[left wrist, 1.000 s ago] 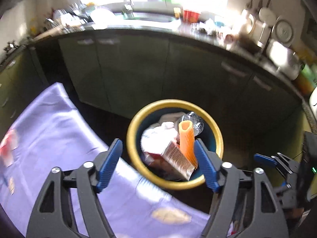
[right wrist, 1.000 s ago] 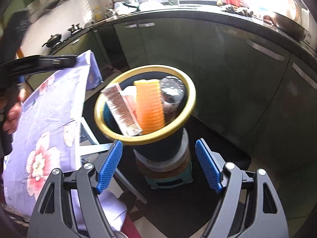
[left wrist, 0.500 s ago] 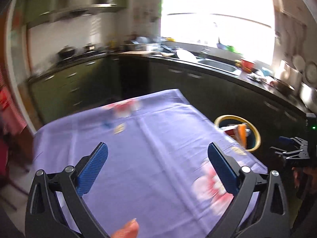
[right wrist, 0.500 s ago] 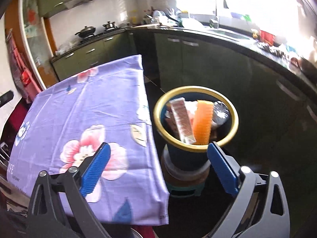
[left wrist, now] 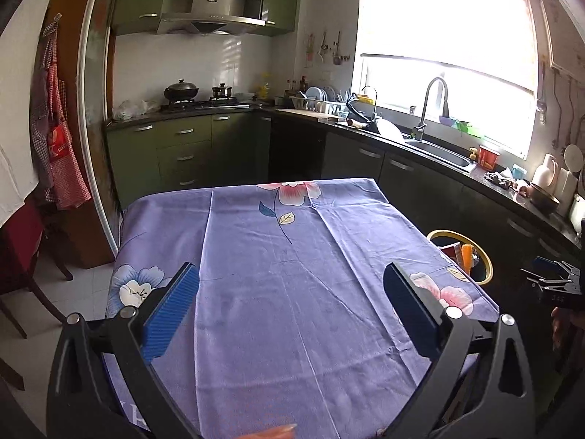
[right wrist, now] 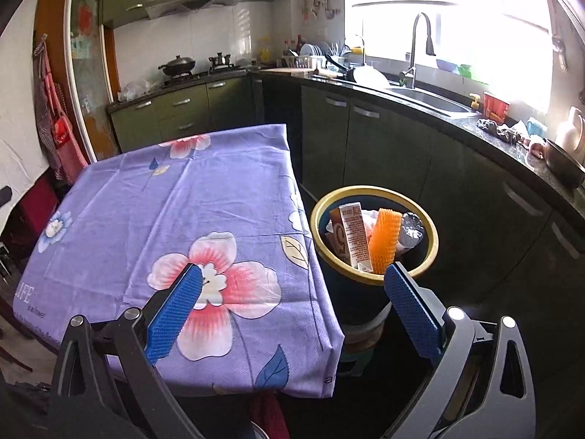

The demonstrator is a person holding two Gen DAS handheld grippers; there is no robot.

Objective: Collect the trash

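Observation:
A dark bin with a yellow rim (right wrist: 431,234) (left wrist: 488,267) stands on a stool by the table's right side. It holds a brown carton (right wrist: 353,234), an orange mesh sleeve (right wrist: 384,239), a silvery wrapper (right wrist: 411,232) and white paper. My right gripper (right wrist: 292,274) is open and holds nothing, above the table's near right corner and the bin. My left gripper (left wrist: 290,274) is open with nothing in it, over the purple flowered tablecloth (left wrist: 285,256). The right gripper's tip (left wrist: 548,278) shows at the right edge of the left wrist view.
Dark green cabinets and a black counter (right wrist: 420,109) with a sink (right wrist: 427,97) and dishes run behind and right of the bin. A stove with pots (left wrist: 197,97) sits at the back. A red-seated chair (left wrist: 18,256) stands left. A fingertip (left wrist: 278,431) shows at the bottom.
Both grippers pulled back from over the bin and their jaws opened wider. The left one swung left to face the table; the right one rose and backed off, so table and bin both show.

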